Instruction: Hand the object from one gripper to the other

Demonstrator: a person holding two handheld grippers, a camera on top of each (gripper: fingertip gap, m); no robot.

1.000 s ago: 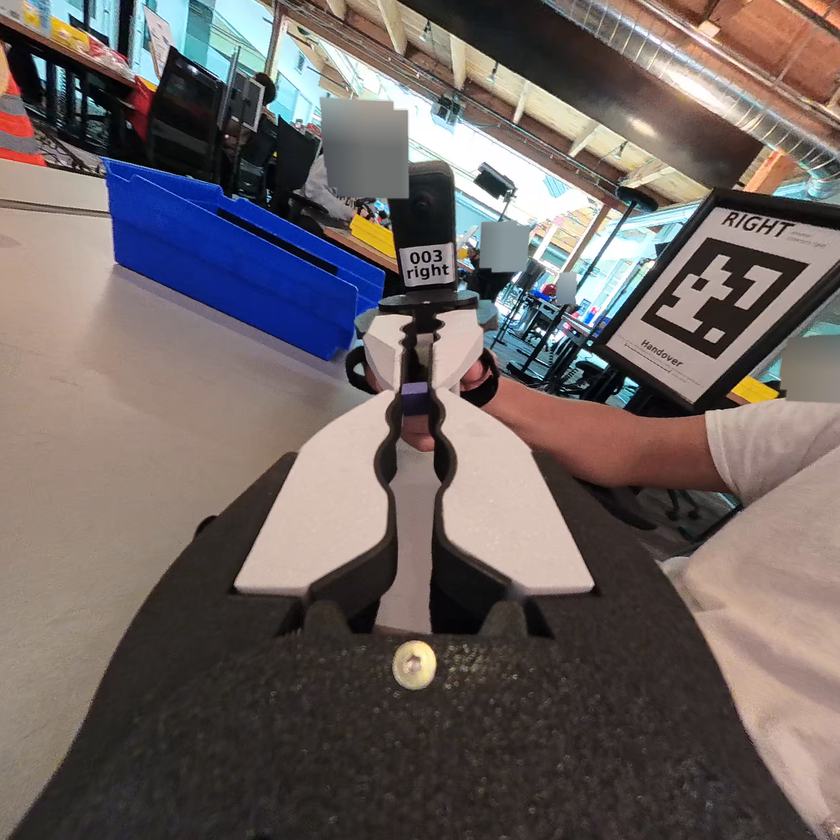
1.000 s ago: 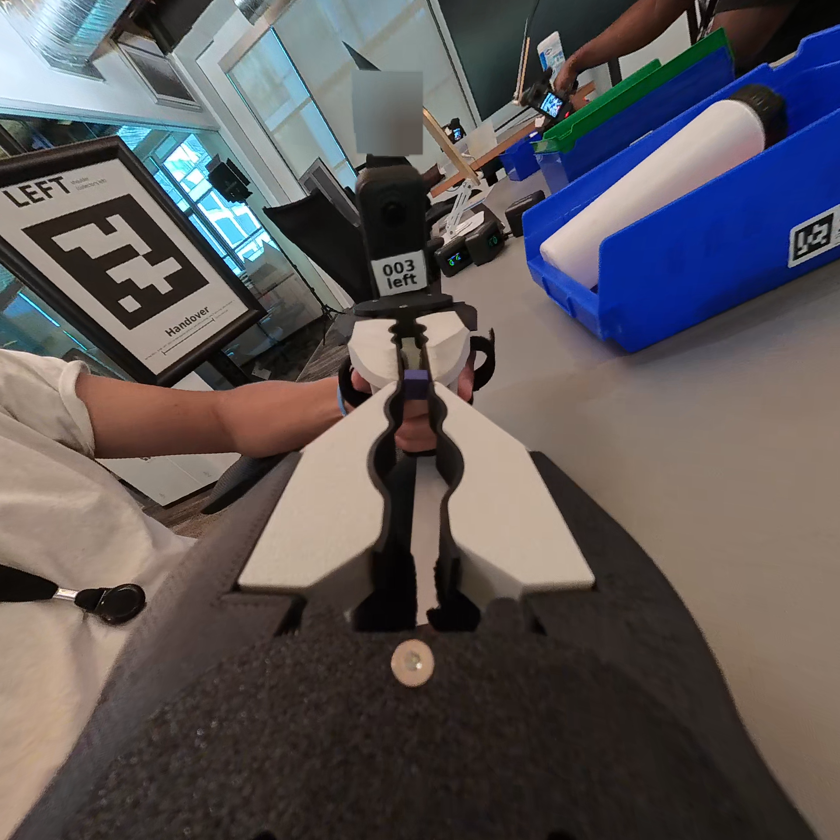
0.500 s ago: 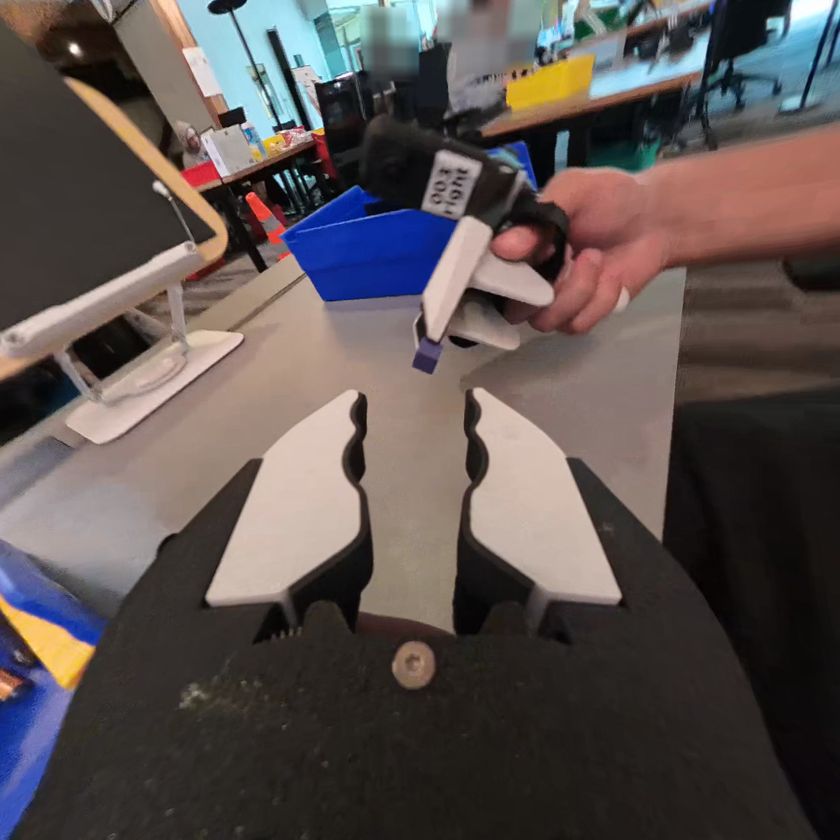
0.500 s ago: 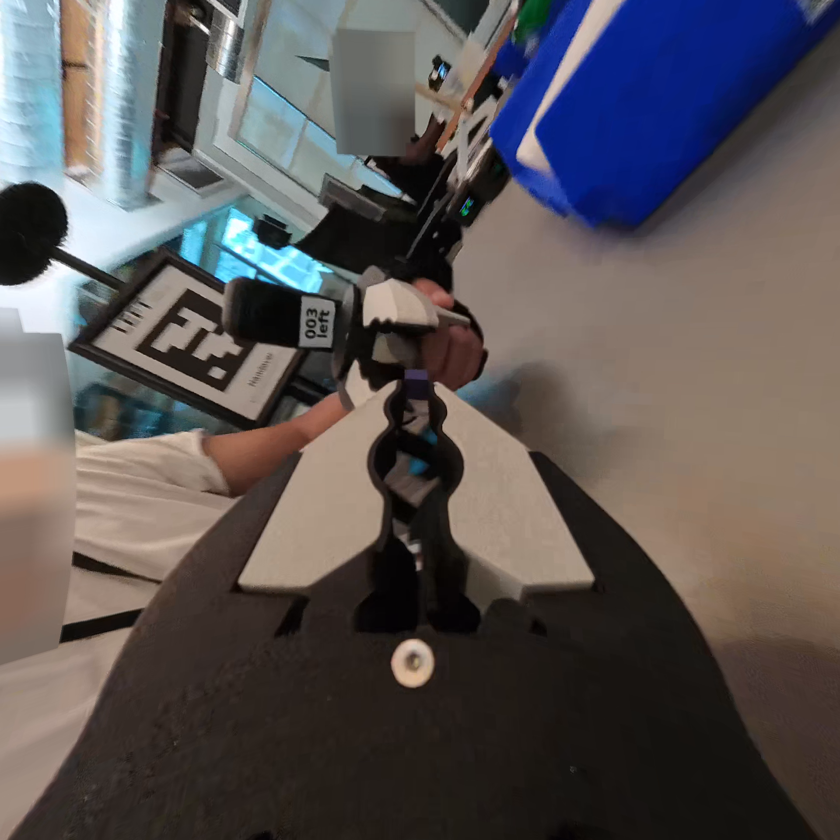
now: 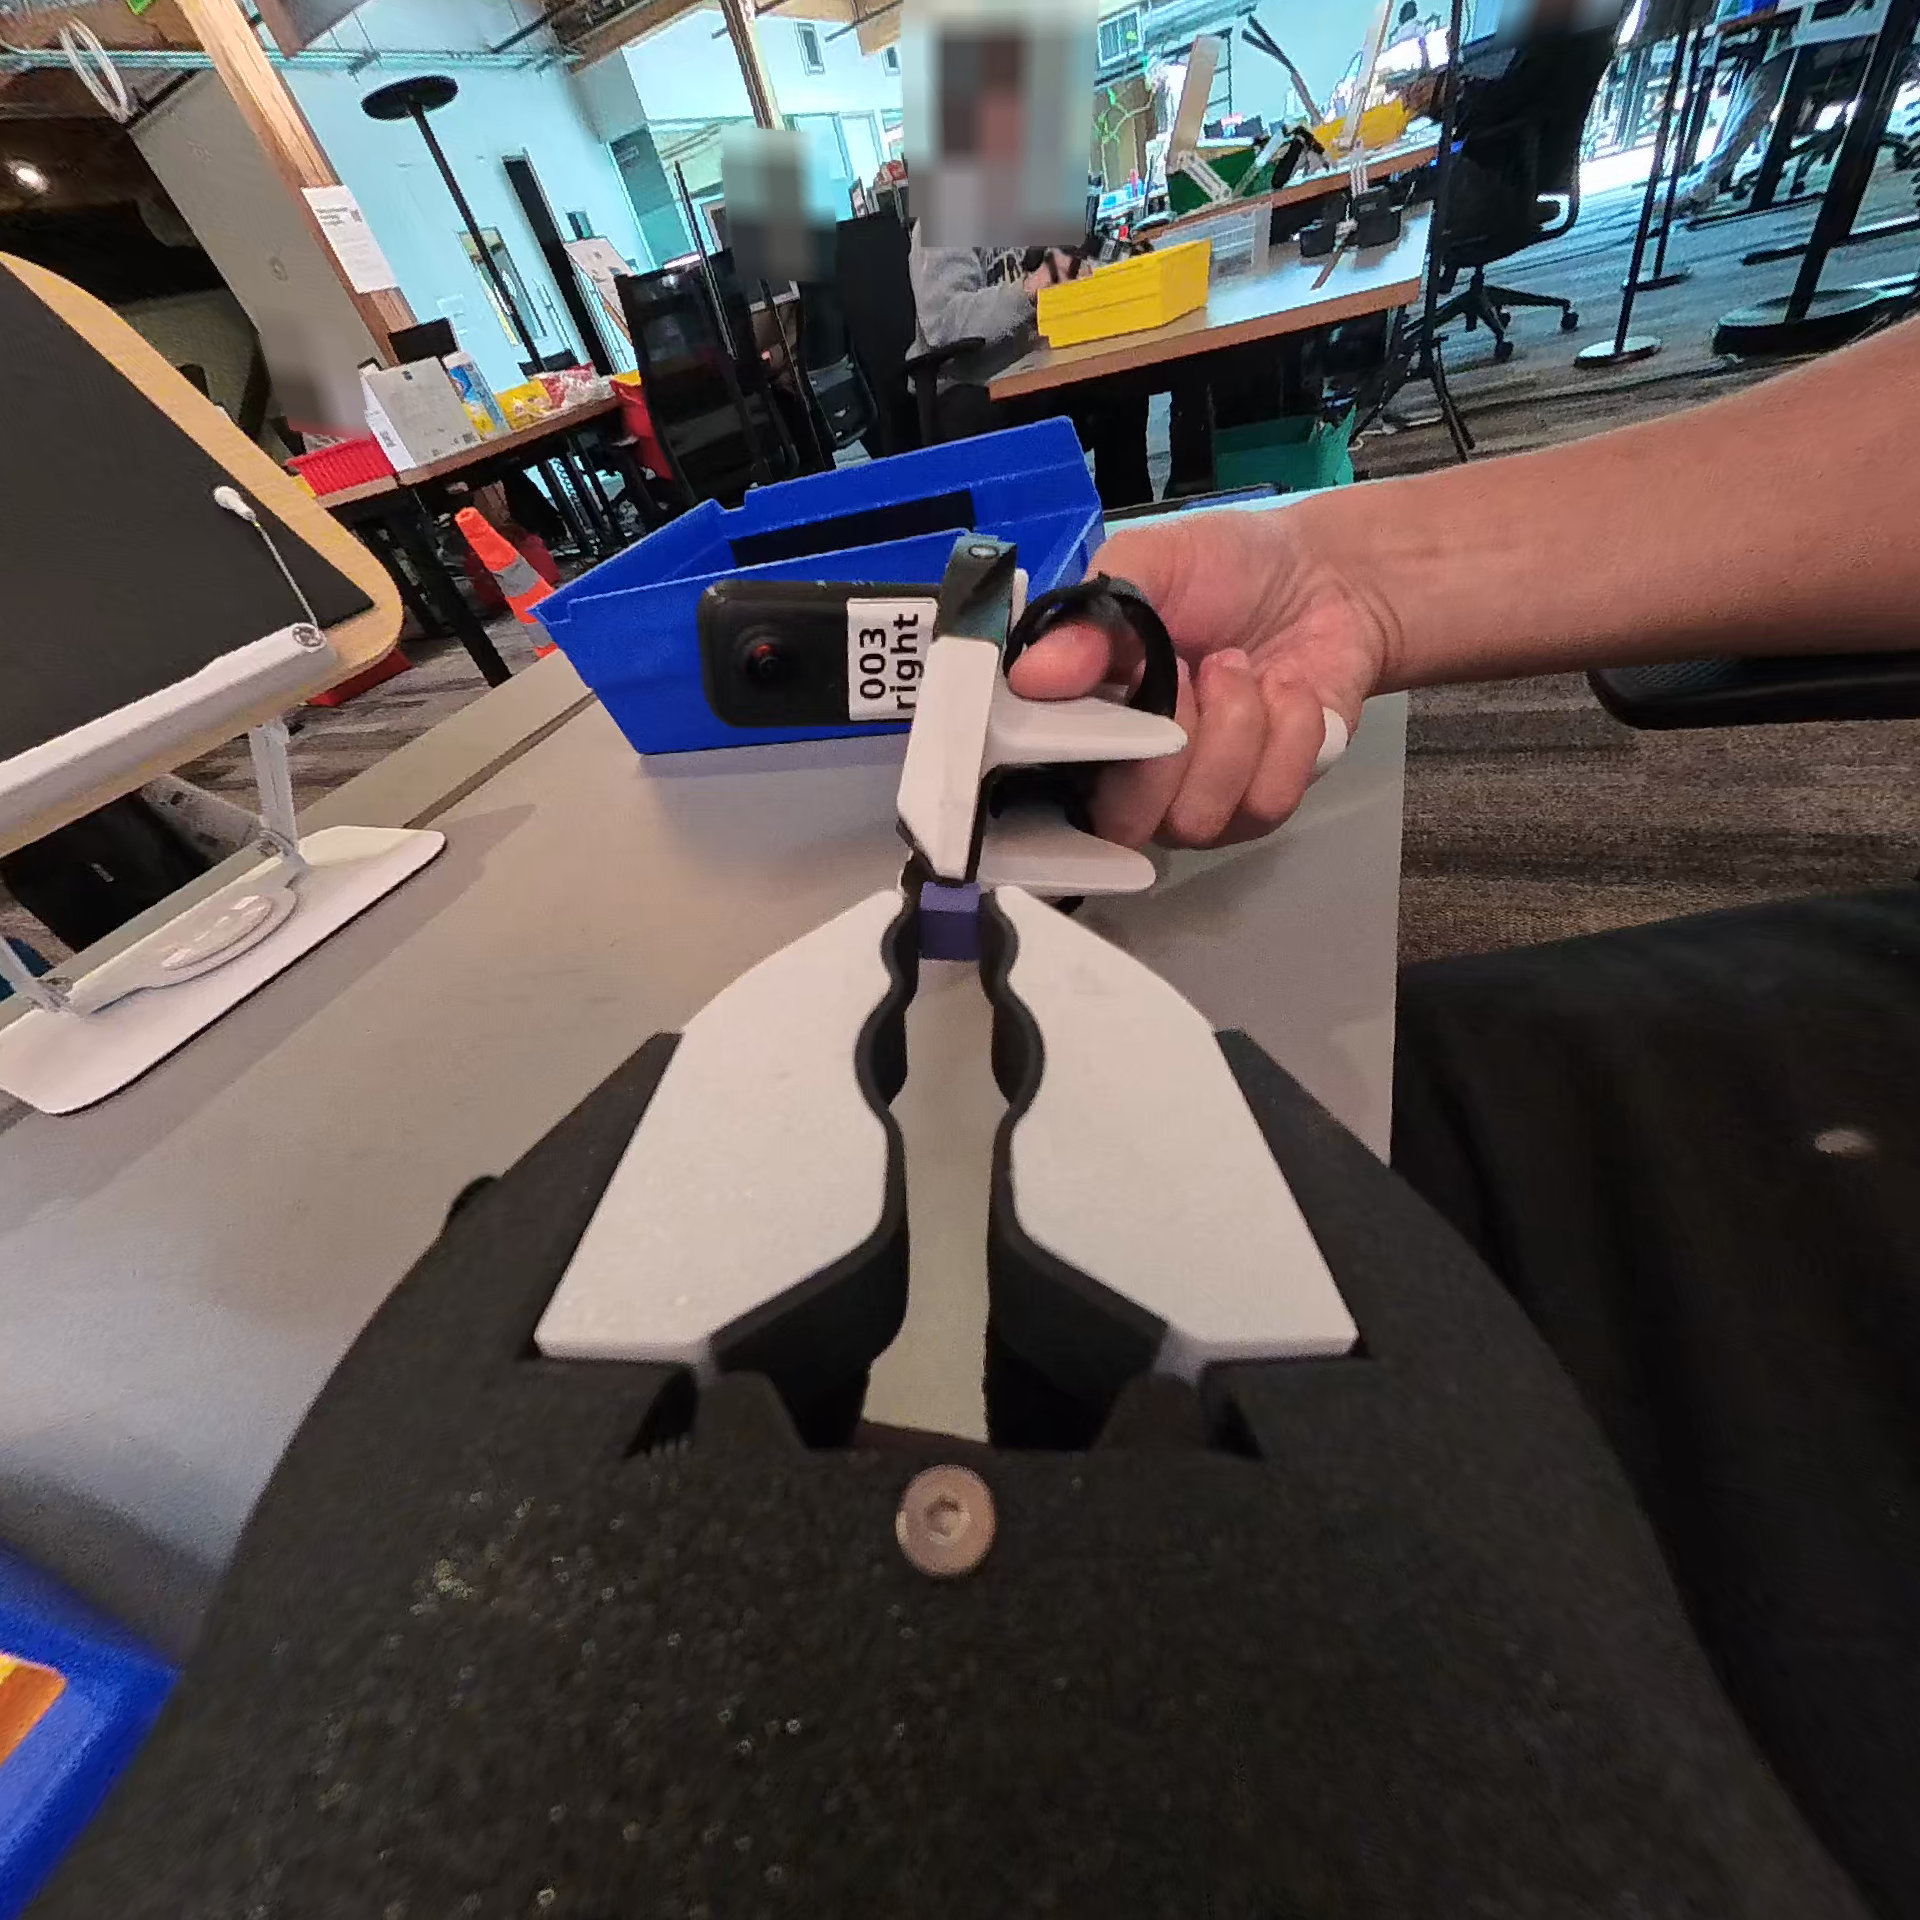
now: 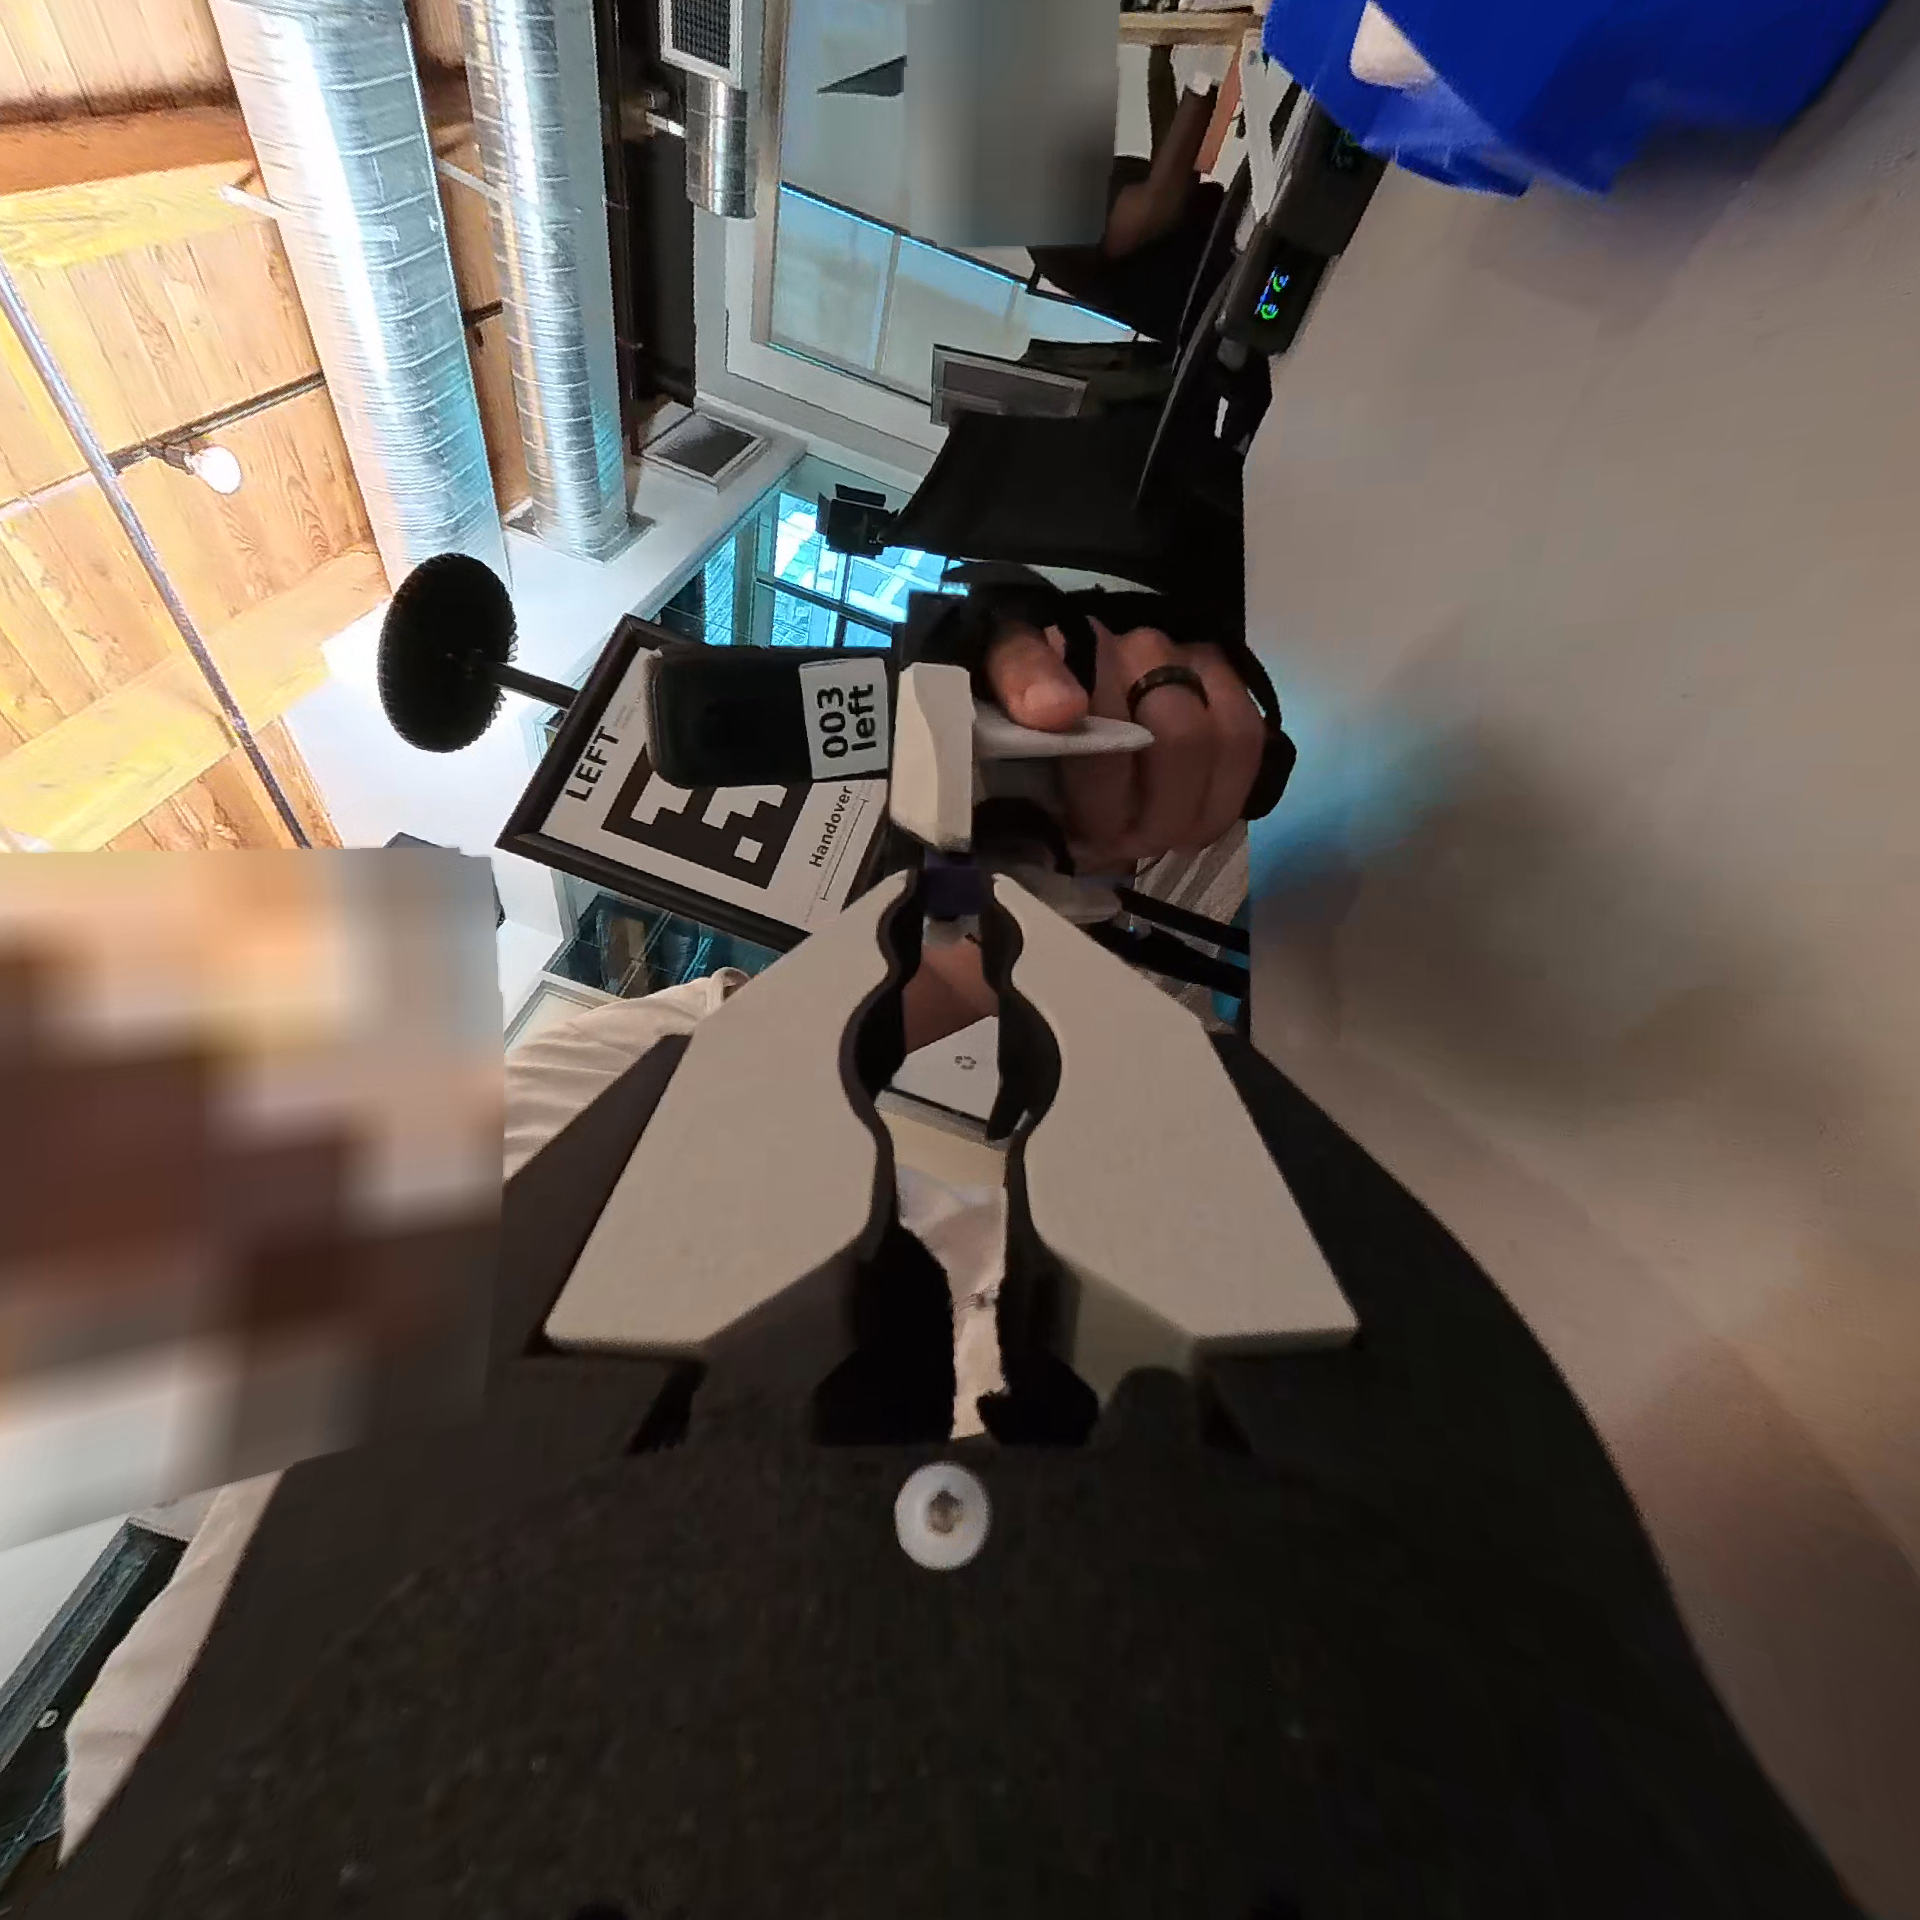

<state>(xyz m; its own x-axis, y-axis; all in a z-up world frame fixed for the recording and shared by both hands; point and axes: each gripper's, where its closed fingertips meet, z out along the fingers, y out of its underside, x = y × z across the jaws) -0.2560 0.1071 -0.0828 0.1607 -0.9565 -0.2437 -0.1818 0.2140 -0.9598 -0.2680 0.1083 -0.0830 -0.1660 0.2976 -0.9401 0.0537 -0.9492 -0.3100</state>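
While both grippers meet tip to tip above the grey table (image 5: 520, 1018), a small purple block (image 5: 948, 928) sits right between them. The left gripper (image 5: 948, 935) has its white fingers (image 5: 769, 1132) close together, and the block is pinched at their very tips. The right gripper (image 5: 940, 878) comes in from above, turned on its side, and its tips also touch the top of the block. A hand (image 5: 1236, 675) holds that gripper by its black loop.

From the right wrist view, the right gripper (image 6: 956, 894) has its fingers (image 6: 769, 1101) drawn in narrow, and the purple block (image 6: 954, 885) shows between the tips. The left gripper (image 6: 951, 847) meets it there, held by a hand (image 6: 1153, 748) with a dark ring.

A blue bin (image 5: 831, 582) stands on the table behind the grippers. A framed black-and-white sign (image 6: 686, 810) stands farther back.
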